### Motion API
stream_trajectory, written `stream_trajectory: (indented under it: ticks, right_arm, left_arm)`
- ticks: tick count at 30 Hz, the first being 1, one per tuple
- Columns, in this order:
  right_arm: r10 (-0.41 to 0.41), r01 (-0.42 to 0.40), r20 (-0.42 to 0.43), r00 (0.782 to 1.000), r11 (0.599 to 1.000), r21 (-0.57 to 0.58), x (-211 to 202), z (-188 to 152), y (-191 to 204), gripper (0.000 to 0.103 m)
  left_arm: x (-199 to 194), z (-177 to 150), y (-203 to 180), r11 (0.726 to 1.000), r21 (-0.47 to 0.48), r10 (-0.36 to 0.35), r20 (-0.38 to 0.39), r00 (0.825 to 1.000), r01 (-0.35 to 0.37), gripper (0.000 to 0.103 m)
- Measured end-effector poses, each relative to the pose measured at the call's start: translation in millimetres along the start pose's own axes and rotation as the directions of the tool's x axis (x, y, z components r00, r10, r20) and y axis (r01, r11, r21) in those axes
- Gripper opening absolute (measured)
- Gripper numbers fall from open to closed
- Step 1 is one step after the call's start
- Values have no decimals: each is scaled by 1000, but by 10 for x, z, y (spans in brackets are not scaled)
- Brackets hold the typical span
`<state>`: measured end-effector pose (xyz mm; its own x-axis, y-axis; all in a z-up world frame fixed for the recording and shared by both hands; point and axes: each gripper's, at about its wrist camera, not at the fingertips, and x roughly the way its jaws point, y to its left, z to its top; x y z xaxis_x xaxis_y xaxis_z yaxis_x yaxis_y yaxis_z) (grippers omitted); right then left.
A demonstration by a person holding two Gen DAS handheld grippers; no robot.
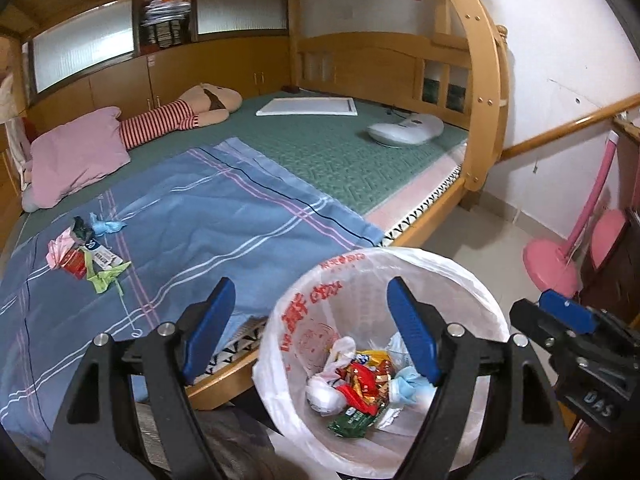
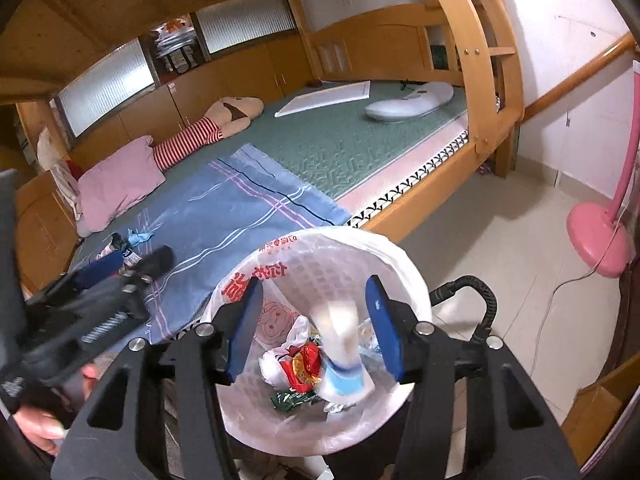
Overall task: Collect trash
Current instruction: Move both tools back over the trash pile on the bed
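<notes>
**A:** so where's everything at? closest stuff first

**B:** right tool point(image 2: 314, 326) is over the bin point(image 2: 416, 280), blades spread, and a blurry white-and-blue scrap point(image 2: 344, 356) sits between them, looks loose, not pinched. left tool point(image 1: 310, 330) is spread wide too, nothing in it.

**A:** and the trash?

**B:** wrappers point(image 1: 356, 392) are piled in the bin's bottom. further back, a small heap of trash point(image 1: 86, 254) is on the blue sheet point(image 1: 208, 216) on the bed.
</notes>
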<state>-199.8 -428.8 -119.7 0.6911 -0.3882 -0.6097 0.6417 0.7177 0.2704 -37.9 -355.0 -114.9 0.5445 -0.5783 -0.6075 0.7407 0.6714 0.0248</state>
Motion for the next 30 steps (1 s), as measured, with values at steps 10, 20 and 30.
stream_trajectory:
  ticks: [10,20,30]
  right_arm:
    - [75,-76,-9,997,997,-34,188,67,305,62]
    - [202,-213,-80,976,964,-158,707,215,1230,62]
    - [376,-452,-288,881,848,-276,1811,149,2843,63]
  left_arm:
    - [-54,26,384,997,-82,10,15,1000,-9,79]
    - [-177,-53,1155,980,-161,120,11,993,-117,79]
    - [-481,-378,2793,848,-370,383,-66,921,-379,79]
